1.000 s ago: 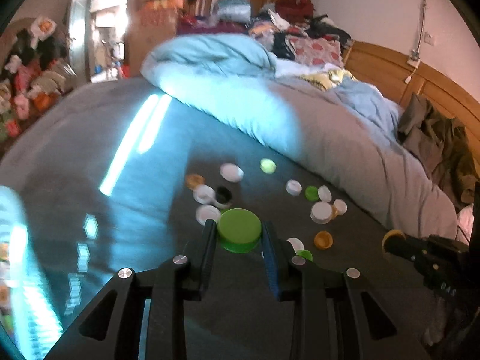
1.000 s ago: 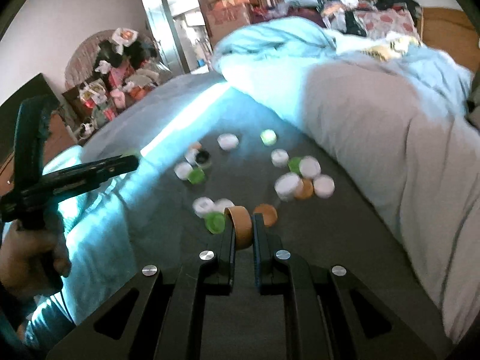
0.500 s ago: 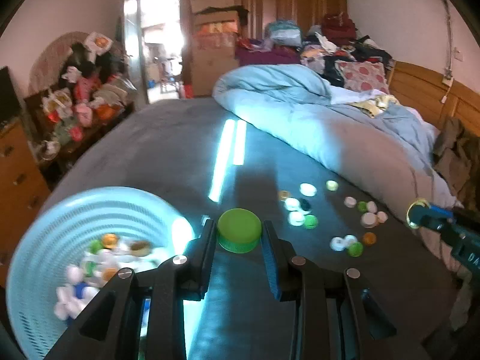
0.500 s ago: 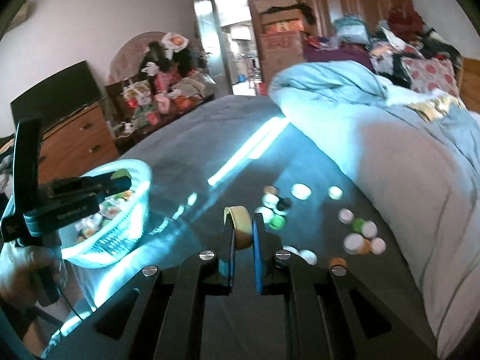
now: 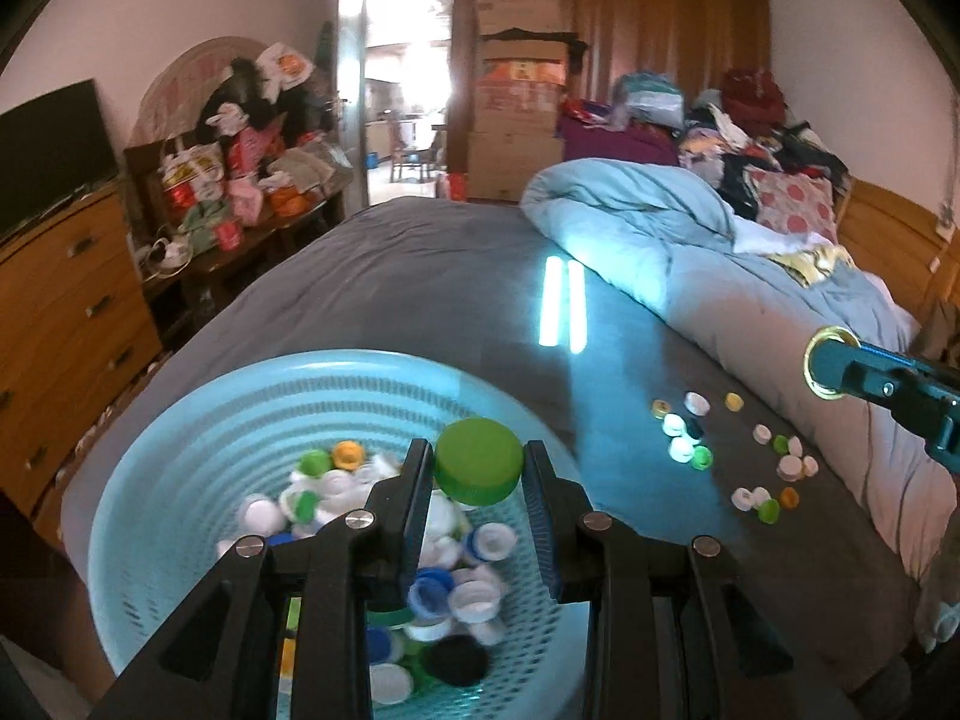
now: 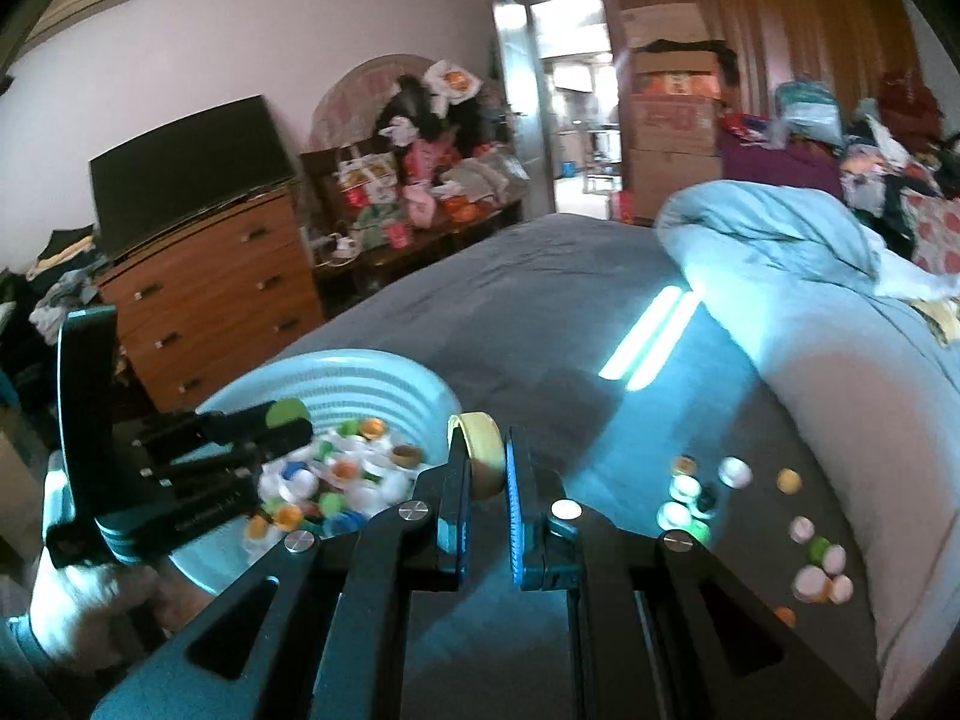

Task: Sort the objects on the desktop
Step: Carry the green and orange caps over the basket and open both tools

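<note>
The bed (image 5: 420,276), covered in a dark grey sheet, took up most of the room, with a pale blue duvet (image 5: 660,228) bunched along its far side. A light blue slotted basket (image 5: 198,420) sat at the near left corner of the bed, holding a heap of mixed bottle caps (image 5: 468,594) in white, blue, green and orange. More loose caps (image 5: 744,456) lay scattered on the sheet beside the duvet, well apart from the basket. The left gripper (image 5: 478,468) hung over the basket's inside, clamped on a large green cap (image 5: 478,465) held flat between the pads. The right gripper (image 6: 483,468) was just beside the basket's right rim, pinching a yellow cap (image 6: 480,438) on edge, its open side facing left. In the right wrist view the left gripper (image 6: 282,429) showed over the basket with a blurred hand (image 6: 90,606) on its grip.
</note>
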### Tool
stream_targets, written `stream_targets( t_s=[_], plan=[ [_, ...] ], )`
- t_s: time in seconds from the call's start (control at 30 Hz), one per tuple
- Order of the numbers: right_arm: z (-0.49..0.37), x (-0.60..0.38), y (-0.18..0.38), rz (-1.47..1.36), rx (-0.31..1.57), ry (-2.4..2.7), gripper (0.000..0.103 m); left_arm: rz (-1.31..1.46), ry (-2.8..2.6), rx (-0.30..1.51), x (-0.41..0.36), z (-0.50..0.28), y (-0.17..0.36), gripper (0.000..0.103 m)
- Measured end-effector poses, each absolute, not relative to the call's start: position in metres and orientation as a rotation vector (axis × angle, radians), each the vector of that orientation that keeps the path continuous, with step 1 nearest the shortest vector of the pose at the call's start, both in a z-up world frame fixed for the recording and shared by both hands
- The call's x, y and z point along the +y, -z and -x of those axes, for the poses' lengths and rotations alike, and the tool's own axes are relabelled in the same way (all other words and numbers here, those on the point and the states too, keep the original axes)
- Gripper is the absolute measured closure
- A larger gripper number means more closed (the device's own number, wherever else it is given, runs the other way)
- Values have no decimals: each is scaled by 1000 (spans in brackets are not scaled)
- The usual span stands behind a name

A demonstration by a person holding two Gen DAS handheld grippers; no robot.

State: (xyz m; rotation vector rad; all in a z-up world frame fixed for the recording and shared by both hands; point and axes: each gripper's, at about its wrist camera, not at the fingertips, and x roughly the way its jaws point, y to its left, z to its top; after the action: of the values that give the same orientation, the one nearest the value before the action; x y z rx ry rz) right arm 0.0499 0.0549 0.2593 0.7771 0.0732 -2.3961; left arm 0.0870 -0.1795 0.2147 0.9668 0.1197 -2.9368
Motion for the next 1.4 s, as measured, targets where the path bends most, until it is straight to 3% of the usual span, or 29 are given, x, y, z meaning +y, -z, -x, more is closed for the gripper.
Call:
stream_targets(
  t_s=[0.4, 1.33, 1.37, 1.4],
  plan=[
    [-43, -34, -258, -791, 160, 2260, 94, -961, 2904, 197, -213, -92, -210, 71],
    [-34, -76, -241, -880, 237, 2183, 94, -1090, 2822, 315, -254, -72, -175, 70],
    [-34, -77, -241, -882, 236, 2178, 94, -1087, 2821, 318, -256, -71, -175, 64],
    [-34, -78, -241, -885, 234, 2165, 94, -1088, 2815, 321, -256, -71, -176, 52]
  ],
)
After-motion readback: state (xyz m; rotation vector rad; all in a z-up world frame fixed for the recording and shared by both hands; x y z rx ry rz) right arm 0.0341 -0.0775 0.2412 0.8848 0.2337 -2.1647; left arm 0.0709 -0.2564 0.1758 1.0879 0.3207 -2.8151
